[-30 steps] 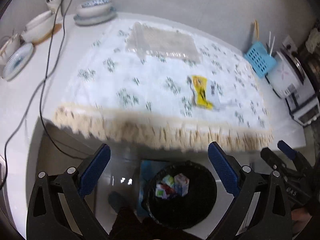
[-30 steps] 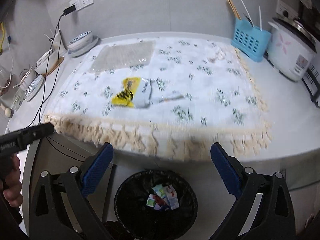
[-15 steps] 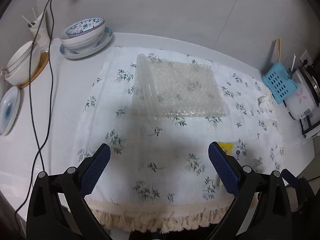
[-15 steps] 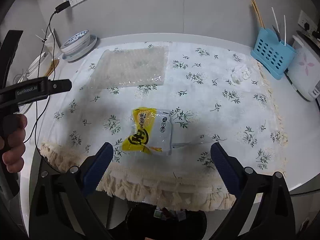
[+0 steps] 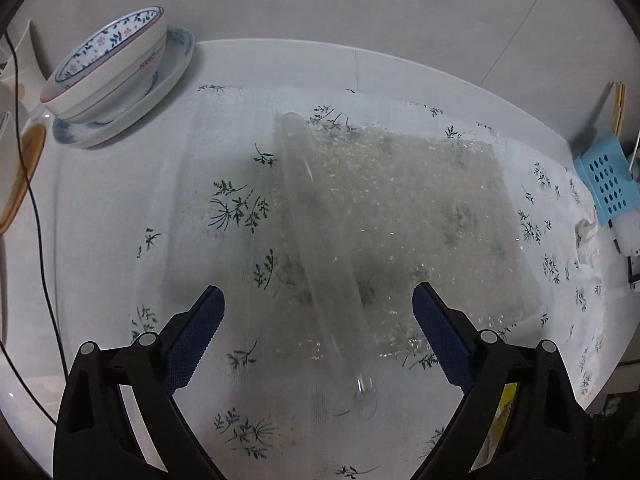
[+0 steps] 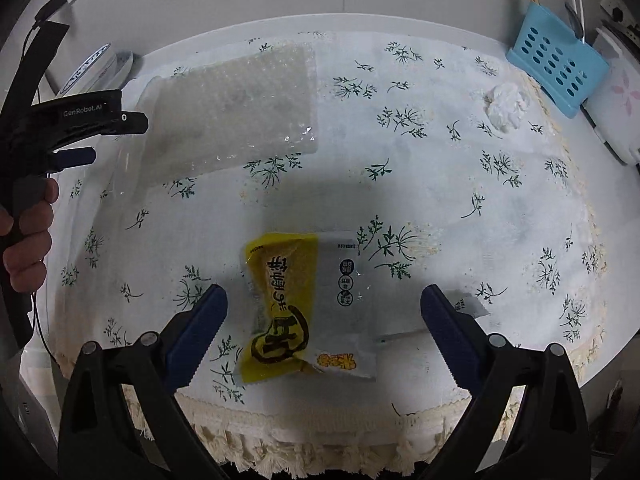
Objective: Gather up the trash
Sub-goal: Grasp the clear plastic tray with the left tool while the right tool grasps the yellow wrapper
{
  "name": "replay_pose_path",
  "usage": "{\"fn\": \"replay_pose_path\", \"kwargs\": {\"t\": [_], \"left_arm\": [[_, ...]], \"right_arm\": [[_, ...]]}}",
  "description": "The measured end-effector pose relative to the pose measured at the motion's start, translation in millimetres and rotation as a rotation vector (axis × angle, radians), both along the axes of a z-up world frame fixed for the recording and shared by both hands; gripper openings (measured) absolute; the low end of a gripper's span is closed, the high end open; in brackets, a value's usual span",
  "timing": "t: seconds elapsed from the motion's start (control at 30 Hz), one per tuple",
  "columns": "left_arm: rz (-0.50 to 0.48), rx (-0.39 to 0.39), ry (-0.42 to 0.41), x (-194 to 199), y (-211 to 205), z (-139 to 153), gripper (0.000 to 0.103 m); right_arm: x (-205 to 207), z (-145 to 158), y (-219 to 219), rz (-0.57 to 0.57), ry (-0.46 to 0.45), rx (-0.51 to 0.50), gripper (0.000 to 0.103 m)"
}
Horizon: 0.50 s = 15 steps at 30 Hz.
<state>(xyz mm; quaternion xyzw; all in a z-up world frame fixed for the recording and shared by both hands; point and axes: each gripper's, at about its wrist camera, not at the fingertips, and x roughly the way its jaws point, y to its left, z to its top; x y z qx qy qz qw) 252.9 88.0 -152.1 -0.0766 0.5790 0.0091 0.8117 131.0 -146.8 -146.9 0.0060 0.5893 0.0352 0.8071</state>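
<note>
A sheet of clear bubble wrap [image 5: 400, 220] lies on the flowered tablecloth [image 5: 224, 216], its left edge curled up into a fold. My left gripper [image 5: 316, 336] is open just above that folded edge, jaws either side of it. The bubble wrap also shows in the right wrist view [image 6: 232, 116]. A yellow and white snack wrapper [image 6: 296, 308] lies near the cloth's fringed front edge. My right gripper [image 6: 324, 328] is open over it, jaws either side. A crumpled white tissue [image 6: 505, 105] lies at the far right.
Stacked bowls on a plate [image 5: 116, 76] stand at the back left, with a black cable [image 5: 36, 208] beside them. A blue utensil basket [image 6: 558, 62] and a white rice cooker [image 6: 618, 108] stand at the back right. The left gripper [image 6: 76, 132] shows in the right wrist view.
Both grippers moved up from the bin below the table edge and forward over the table. The left closed in on the bubble wrap, the right on the yellow wrapper.
</note>
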Motion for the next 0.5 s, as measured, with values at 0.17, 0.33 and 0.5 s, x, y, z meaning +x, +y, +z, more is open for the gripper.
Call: {"fn": "replay_pose_path", "kwargs": {"t": [0.17, 0.33, 0.5], "left_arm": [[-0.003, 0.014, 0.036, 15, 0, -14, 0.085], [-0.001, 0.018, 0.068, 24, 1, -23, 0.071], [-0.008, 0.017, 0.080, 30, 2, -26, 0.061]], "right_arm": [[8, -11, 2, -0.024, 0.036, 0.006, 0.088], [15, -22, 7, -0.016, 0.064, 0.011, 0.077], [20, -30, 10, -0.017, 0.087, 0.033, 0.069]]}}
